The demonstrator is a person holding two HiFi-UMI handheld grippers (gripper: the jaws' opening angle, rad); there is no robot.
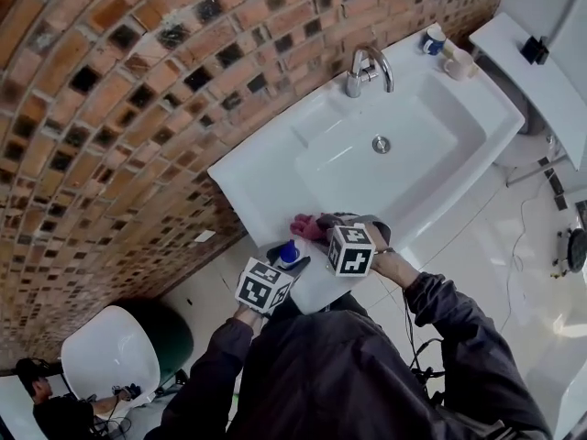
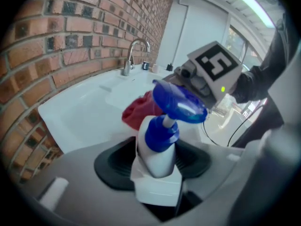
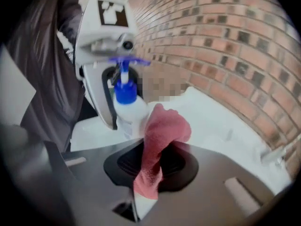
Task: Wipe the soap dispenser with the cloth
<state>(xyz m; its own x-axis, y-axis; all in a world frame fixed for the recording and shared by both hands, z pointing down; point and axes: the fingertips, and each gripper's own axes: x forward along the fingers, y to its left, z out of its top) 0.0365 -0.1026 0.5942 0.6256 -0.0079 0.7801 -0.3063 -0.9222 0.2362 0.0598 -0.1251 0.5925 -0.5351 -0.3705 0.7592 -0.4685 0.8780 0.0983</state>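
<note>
Soap dispenser (image 2: 159,147), a white plastic bottle with a blue pump, sits at the near left corner of the white ceramic sink (image 1: 240,180), clamped between the left gripper's (image 2: 157,171) jaws. The right gripper (image 3: 150,168) pinches a pink-red terry cloth (image 3: 163,128) against the bottle's side.

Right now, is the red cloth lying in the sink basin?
No, the cloth is held in the right hand-held gripper.

Brick wall (image 1: 110,108) behind a white sink (image 1: 261,180), pale tiled floor (image 1: 500,250).

White sink (image 1: 261,174): faucet (image 1: 367,70) at back; blue cup (image 1: 434,39), beige cup (image 1: 459,63) at corner.
</note>
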